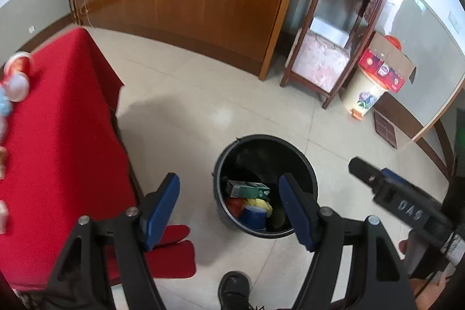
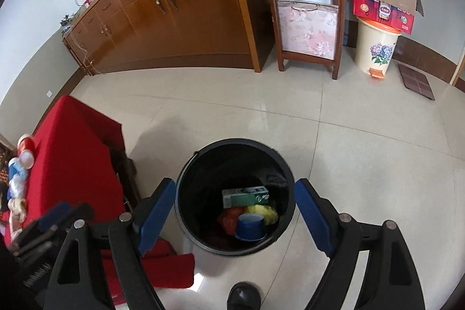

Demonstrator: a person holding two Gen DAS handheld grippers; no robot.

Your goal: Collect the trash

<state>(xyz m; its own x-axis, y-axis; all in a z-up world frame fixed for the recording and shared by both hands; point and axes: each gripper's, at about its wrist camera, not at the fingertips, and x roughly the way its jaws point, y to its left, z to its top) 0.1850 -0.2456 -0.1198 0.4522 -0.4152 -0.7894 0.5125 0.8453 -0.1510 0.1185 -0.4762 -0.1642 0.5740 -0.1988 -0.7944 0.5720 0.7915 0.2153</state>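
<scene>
Wood cabinet (image 2: 174,16) runs along the far wall, w/ a dark wood stand (image 2: 308,5) at its right end and a cream flowered bin (image 2: 376,48) past that, a red cardboard box (image 2: 383,5) sitting on its lid. Table w/ red cloth (image 1: 58,135) fills the left side; its near corner hangs down toward the tile floor (image 2: 363,150). Cups and wrappers (image 1: 17,77) lie along the table's left edge, blurred, can't tell exactly what they are. Black bucket (image 2: 232,144) stands on the floor just off the table's near right corner. Trash is inside it: green carton (image 2: 245,195) across the middle, blue cup (image 2: 250,225) in front of it, yellow wrapper (image 2: 263,209) and red wrapper (image 2: 229,218) on either side of the cup. Left gripper (image 1: 229,205) is above the bucket, jaws apart, nothing between them. Right gripper (image 2: 235,214) is likewise spread wide over the bucket mouth, empty. A black shoe (image 2: 244,295) shows at the bottom edge.
</scene>
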